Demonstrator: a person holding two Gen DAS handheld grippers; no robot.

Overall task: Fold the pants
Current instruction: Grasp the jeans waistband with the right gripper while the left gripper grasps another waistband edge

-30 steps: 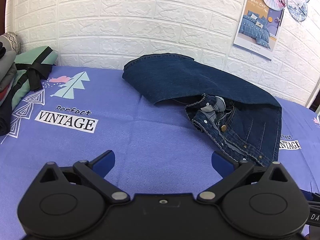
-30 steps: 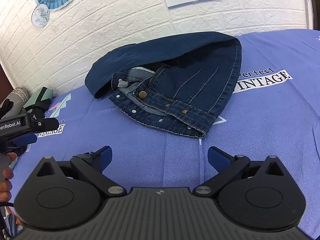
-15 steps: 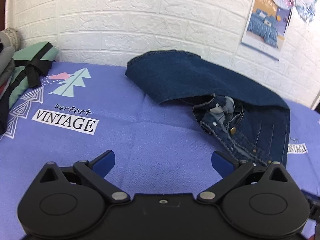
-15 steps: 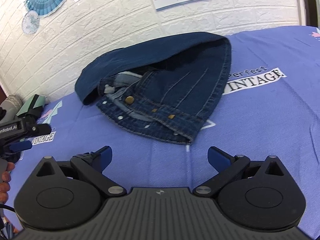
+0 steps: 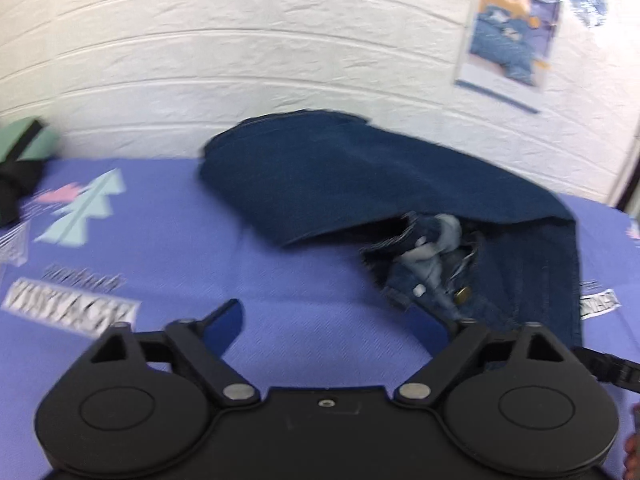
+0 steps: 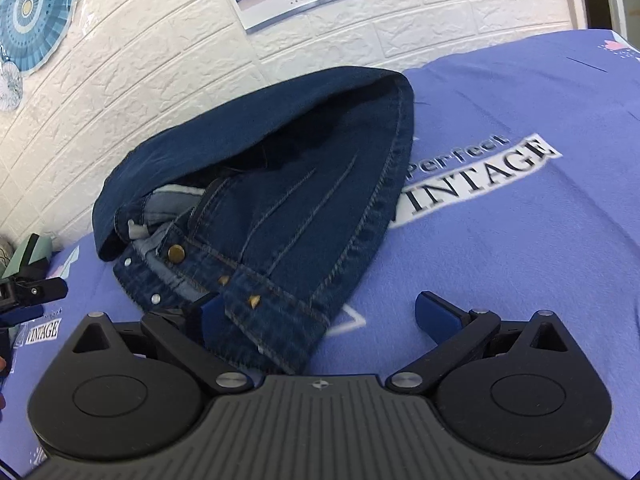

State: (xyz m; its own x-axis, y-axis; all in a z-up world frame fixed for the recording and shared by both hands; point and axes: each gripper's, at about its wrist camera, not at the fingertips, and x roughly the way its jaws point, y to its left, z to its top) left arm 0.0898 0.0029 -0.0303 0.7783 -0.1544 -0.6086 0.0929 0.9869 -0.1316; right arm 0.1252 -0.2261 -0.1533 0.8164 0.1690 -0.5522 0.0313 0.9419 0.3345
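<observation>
Near the waistband (image 6: 256, 316), right gripper (image 6: 316, 320) and left gripper (image 5: 340, 320) both gape empty; advise pinching all denim layers of pants (image 6: 280, 184) squarely

Dark denim pants (image 6: 280, 184) with brass rivets, matt woven bedsheet (image 6: 520, 240), rough white brick-textured wall (image 6: 160, 80).
</observation>
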